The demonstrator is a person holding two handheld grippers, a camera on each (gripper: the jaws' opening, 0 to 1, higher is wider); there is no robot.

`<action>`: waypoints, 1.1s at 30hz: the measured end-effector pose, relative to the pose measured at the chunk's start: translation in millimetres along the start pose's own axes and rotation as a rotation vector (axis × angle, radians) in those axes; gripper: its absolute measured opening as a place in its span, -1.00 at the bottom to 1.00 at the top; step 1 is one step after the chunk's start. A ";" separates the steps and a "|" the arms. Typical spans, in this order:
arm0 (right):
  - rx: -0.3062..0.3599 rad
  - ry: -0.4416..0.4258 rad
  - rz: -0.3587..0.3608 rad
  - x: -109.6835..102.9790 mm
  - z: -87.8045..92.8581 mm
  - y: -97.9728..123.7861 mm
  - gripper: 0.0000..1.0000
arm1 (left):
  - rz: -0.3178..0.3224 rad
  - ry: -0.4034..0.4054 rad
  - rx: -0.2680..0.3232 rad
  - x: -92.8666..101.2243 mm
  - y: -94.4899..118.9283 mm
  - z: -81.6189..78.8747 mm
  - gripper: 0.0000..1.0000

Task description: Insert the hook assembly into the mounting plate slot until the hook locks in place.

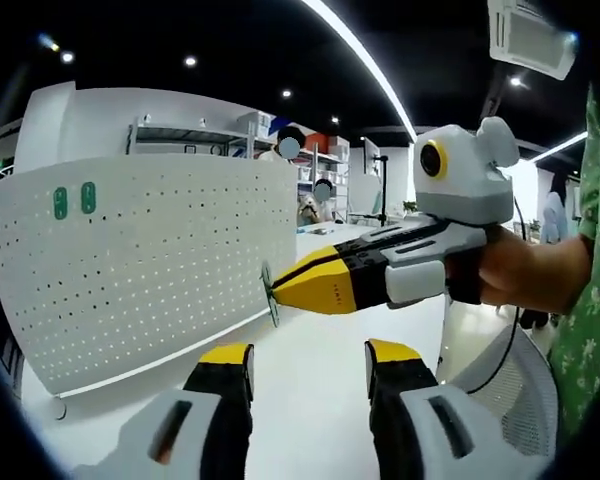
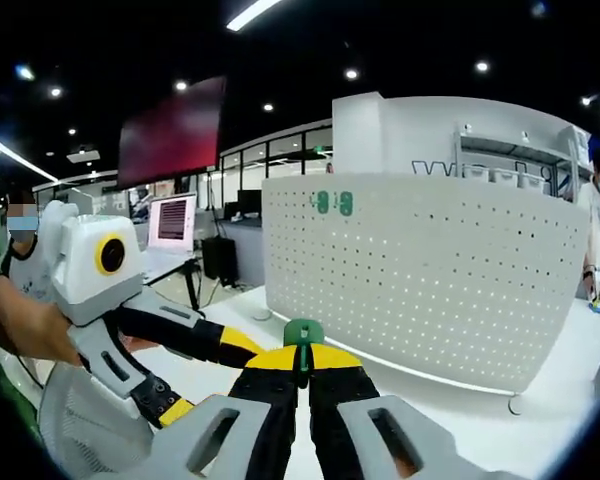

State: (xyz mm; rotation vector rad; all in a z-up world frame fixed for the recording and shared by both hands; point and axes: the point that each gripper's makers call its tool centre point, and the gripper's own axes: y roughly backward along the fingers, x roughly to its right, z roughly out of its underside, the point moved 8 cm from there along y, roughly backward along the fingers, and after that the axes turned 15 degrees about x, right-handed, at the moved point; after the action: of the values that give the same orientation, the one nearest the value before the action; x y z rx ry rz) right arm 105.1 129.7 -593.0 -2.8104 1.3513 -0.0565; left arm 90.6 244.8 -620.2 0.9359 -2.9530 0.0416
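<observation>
A white perforated mounting plate (image 1: 140, 260) stands upright on the table, with two green hooks (image 1: 73, 201) seated near its top left. In the left gripper view my right gripper (image 1: 278, 291) reaches in from the right, shut on a small green hook assembly (image 1: 269, 294), close to the plate's right edge. My left gripper (image 1: 309, 355) is open below it with nothing between its fingers. In the right gripper view the right gripper (image 2: 302, 358) pinches the green hook assembly (image 2: 303, 333), facing the plate (image 2: 420, 270) and its two hooks (image 2: 334, 203). The left gripper (image 2: 208, 375) sits at lower left.
The white table (image 1: 310, 400) runs under both grippers. A grey mesh chair back (image 1: 510, 380) is close on the right, also in the right gripper view (image 2: 70, 410). A person's hand (image 1: 525, 270) holds the right gripper. A laptop screen (image 2: 170, 222) stands behind.
</observation>
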 end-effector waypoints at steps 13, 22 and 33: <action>0.004 -0.008 0.012 -2.4 2.6 -1.7 -0.98 | 0.018 0.033 -0.007 3.3 7.6 -5.7 0.43; 0.008 -0.009 0.020 -8.2 3.4 -5.6 -0.97 | 0.029 0.051 -0.001 4.8 17.7 -10.7 0.68; 0.009 -0.006 0.041 -15.9 5.0 -12.0 -0.98 | 0.048 0.095 0.057 6.5 32.7 -20.4 0.95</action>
State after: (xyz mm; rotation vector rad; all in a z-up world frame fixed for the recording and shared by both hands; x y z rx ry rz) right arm 104.7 149.7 -597.8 -2.7722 1.4028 -0.0530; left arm 67.2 268.6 -599.9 0.8438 -2.9011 0.1684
